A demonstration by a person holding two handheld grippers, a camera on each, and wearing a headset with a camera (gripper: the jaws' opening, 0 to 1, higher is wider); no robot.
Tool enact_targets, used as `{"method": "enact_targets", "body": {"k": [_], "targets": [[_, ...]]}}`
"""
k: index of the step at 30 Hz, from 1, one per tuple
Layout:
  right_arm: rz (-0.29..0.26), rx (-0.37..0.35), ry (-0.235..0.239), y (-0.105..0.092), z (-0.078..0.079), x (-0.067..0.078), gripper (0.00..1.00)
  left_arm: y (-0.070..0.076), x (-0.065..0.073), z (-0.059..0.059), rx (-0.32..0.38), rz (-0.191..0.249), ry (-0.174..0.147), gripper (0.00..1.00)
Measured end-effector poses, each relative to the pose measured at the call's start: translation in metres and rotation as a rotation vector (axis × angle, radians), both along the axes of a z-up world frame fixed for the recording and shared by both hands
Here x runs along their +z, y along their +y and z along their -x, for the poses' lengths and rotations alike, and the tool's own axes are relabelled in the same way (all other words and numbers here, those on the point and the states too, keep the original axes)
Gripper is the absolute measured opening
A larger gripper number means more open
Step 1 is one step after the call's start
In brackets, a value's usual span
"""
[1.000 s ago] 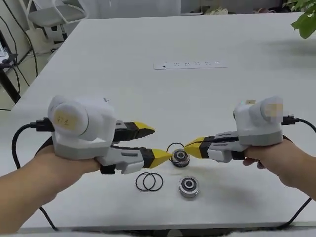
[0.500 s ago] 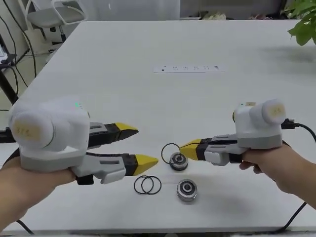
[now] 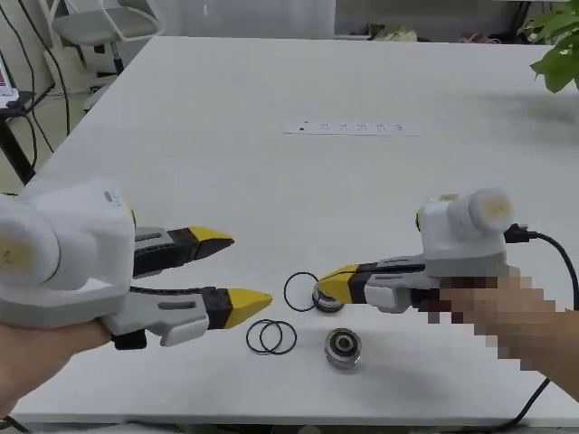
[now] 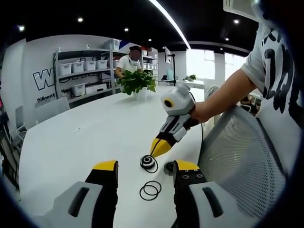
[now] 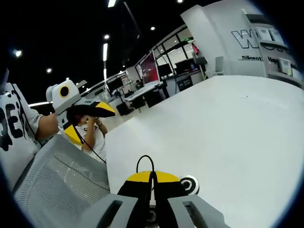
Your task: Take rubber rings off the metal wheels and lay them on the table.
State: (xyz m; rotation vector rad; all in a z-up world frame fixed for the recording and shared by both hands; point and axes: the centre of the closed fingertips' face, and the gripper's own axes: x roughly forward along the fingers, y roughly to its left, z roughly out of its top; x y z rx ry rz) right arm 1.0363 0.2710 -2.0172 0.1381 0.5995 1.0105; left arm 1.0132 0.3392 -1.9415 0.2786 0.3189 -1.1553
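My right gripper (image 3: 327,283) is shut on a thin black rubber ring (image 3: 301,291), whose loop hangs out to the left of its yellow tips; the same ring (image 5: 145,163) curls up from the shut tips (image 5: 152,178). Right under those tips a metal wheel (image 3: 327,299) lies on the white table (image 3: 271,181). A second wheel (image 3: 344,347) lies nearer the front edge. Two loose rings (image 3: 270,336) lie overlapping on the table. My left gripper (image 3: 237,272) hovers open to the left, apart from the wheels, its jaws (image 4: 147,167) holding nothing.
A white power strip (image 3: 351,127) lies mid-table. A plant (image 3: 556,45) stands at the far right corner, and an office chair (image 3: 95,23) at the far left. A grey mesh chair back (image 4: 242,161) stands close by the front edge. A cable (image 3: 552,262) trails from the right gripper.
My left gripper has drawn back to the left, away from the wheel that it was touching. The right gripper stays at that wheel, shut, and the ring's loop has stretched further left.
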Motion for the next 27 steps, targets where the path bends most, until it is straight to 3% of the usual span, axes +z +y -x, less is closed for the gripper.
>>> {"method": "enact_targets", "body": {"k": [12, 27], "targets": [[0.013, 0.012, 0.058, 0.016, 0.007, -0.013, 0.0, 0.018, 0.0, 0.0, 0.043, 0.009, -0.007, 0.43], [0.067, 0.011, 0.14, 0.016, 0.015, -0.035, 0.0, 0.028, -0.001, 0.001, 0.069, 0.005, -0.011, 0.43]]}}
